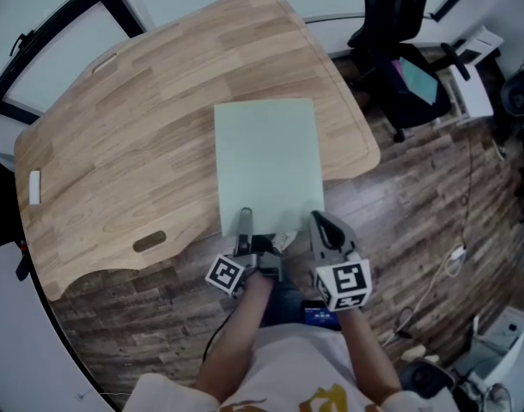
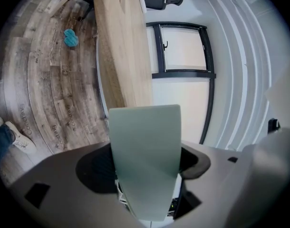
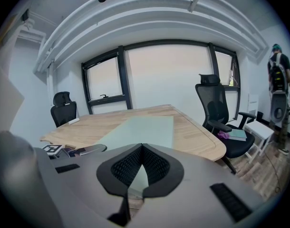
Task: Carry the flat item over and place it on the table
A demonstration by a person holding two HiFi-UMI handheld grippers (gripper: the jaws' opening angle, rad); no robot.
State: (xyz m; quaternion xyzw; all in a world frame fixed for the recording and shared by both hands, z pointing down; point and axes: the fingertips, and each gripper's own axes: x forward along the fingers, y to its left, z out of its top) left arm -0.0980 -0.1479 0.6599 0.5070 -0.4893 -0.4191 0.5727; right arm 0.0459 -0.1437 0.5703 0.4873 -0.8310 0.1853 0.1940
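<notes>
A pale green flat sheet (image 1: 269, 157) lies on the wooden table (image 1: 142, 127), its near edge overhanging the table's front. My left gripper (image 1: 245, 223) is at that edge's left part. In the left gripper view the sheet (image 2: 145, 151) stands between the jaws of my left gripper (image 2: 146, 175), which are apart and not pressing on it. My right gripper (image 1: 318, 223) is at the near right corner. In the right gripper view my right gripper (image 3: 141, 148) has its jaws closed on the sheet's (image 3: 145, 127) edge.
Black office chairs (image 1: 399, 50) (image 3: 216, 113) stand to the table's right, another chair (image 3: 62, 106) behind it. A white stool with a book (image 3: 240, 134) is at the right. Cables (image 1: 451, 260) and a blue object (image 2: 70, 38) lie on the wood floor. A person (image 3: 277, 80) stands far right.
</notes>
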